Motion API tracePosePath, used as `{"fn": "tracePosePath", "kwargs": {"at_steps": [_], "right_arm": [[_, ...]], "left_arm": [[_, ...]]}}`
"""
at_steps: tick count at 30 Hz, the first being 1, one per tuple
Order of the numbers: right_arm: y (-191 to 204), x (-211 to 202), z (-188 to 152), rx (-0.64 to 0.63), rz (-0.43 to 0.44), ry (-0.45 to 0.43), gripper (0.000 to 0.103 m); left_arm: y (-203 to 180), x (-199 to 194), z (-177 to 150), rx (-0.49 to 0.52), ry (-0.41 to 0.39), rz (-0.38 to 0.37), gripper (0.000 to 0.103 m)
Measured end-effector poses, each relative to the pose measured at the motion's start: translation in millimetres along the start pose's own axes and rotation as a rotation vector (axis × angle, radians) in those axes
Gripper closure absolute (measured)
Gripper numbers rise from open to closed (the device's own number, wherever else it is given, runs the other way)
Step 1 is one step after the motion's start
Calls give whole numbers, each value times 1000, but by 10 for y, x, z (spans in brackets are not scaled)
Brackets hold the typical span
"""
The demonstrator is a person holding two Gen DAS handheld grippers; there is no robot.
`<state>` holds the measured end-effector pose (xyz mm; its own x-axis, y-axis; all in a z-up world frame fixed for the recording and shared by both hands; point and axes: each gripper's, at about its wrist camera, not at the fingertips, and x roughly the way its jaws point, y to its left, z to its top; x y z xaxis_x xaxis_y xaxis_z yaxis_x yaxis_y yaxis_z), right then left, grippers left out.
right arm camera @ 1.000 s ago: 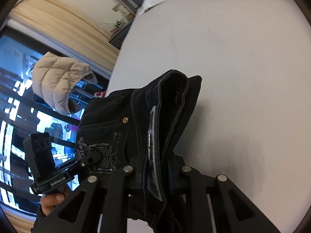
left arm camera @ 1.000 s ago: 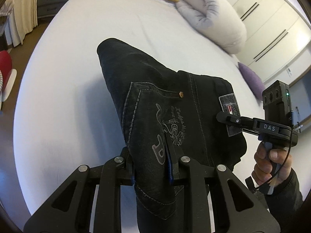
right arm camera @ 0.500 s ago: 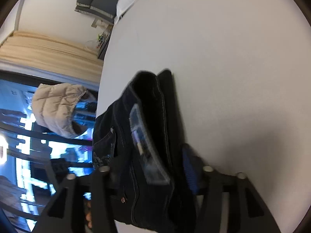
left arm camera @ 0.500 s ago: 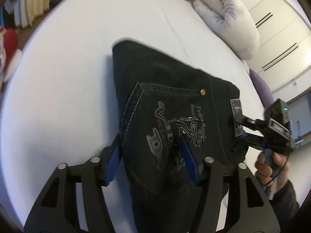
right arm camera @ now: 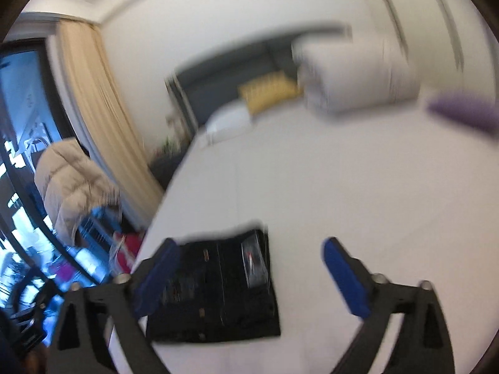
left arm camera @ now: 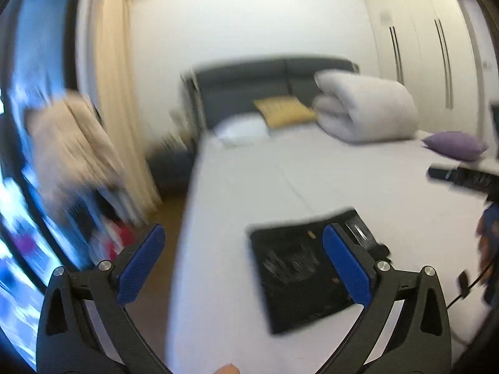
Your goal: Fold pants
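The dark denim pants (left arm camera: 299,268) lie folded into a flat rectangle on the white bed (left arm camera: 327,187), near its front left corner. They also show in the right wrist view (right arm camera: 218,290). My left gripper (left arm camera: 243,255) is open and empty, raised above and in front of the pants, with its right blue pad (left arm camera: 346,265) over their right edge. My right gripper (right arm camera: 249,268) is open and empty, held above the pants. The right gripper also shows at the far right of the left wrist view (left arm camera: 461,177). Both views are motion-blurred.
A rolled white duvet (left arm camera: 365,109), a yellow cushion (left arm camera: 283,110), a white pillow (left arm camera: 243,129) and a purple cushion (left arm camera: 455,145) lie by the dark headboard (left arm camera: 249,87). Beige curtains (left arm camera: 115,93), a window and a hung beige jacket (right arm camera: 71,180) stand left. Wardrobe doors (left arm camera: 436,46) are right.
Both grippers let go of the folded pants, opened wide and pulled up and back. The pants now rest flat on the bed, and the views swung up to show the room.
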<state>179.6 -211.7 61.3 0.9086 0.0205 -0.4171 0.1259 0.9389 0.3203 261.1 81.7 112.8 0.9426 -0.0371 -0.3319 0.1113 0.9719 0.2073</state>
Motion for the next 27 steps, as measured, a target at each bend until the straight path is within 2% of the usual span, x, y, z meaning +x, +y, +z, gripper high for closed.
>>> {"fn": "tracePosePath", "kwargs": {"at_steps": [2, 5, 7, 10, 13, 15, 19, 21, 27], "right_arm": [[112, -414, 133, -61, -16, -140, 0], [264, -873, 343, -120, -46, -288, 0], [319, -1156, 429, -134, -54, -365, 0], [389, -1551, 573, -130, -39, -455, 0], [489, -1787, 630, -142, -65, -505, 0], [556, -1827, 654, -175, -71, -471, 0], [610, -1715, 569, -200, -130, -329, 0], [608, -1575, 471, -209, -164, -244, 0], [499, -1263, 62, -152, -192, -1, 0]], "left_arm": [[-15, -405, 150, 32, -85, 80, 0], [-55, -798, 287, 1, -153, 103, 0], [-23, -1012, 362, -38, -138, 154, 0], [41, -1135, 453, -89, -64, 80, 0], [55, -1196, 467, -96, -2, 53, 0], [61, -1215, 441, -110, 45, 21, 0], [-7, -1007, 289, -168, 213, -42, 0], [-95, -832, 190, -193, 271, -58, 0], [-305, -387, -160, -206, 400, -76, 0]]}}
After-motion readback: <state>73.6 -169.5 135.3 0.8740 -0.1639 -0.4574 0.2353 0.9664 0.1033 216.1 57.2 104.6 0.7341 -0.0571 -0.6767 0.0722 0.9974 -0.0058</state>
